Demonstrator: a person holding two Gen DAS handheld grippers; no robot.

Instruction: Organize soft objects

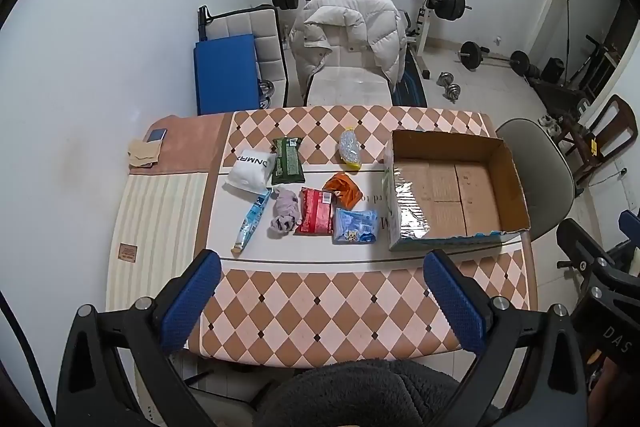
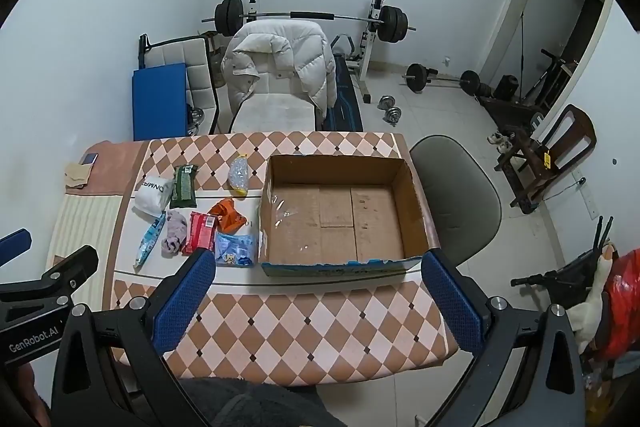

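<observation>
Several soft items lie on the table's middle left: a white pouch (image 1: pixel 251 170), a green pack (image 1: pixel 287 160), a clear yellow-ended bag (image 1: pixel 349 148), an orange pack (image 1: pixel 342 189), a red pack (image 1: pixel 316 211), a blue pack (image 1: pixel 356 226), a long light-blue sachet (image 1: pixel 251 220) and a crumpled lilac cloth (image 1: pixel 285 212). An open empty cardboard box (image 1: pixel 456 187) stands to their right, also in the right wrist view (image 2: pixel 340 211). My left gripper (image 1: pixel 320 259) is open, held above the table's near edge. My right gripper (image 2: pixel 318 259) is open, before the box.
The checkered table (image 1: pixel 320 311) has a phone (image 1: pixel 156 135) on brown paper at its far left corner. A chair with a white jacket (image 1: pixel 348 39) stands behind it, a grey chair (image 1: pixel 536 167) to its right. Weights lie on the floor.
</observation>
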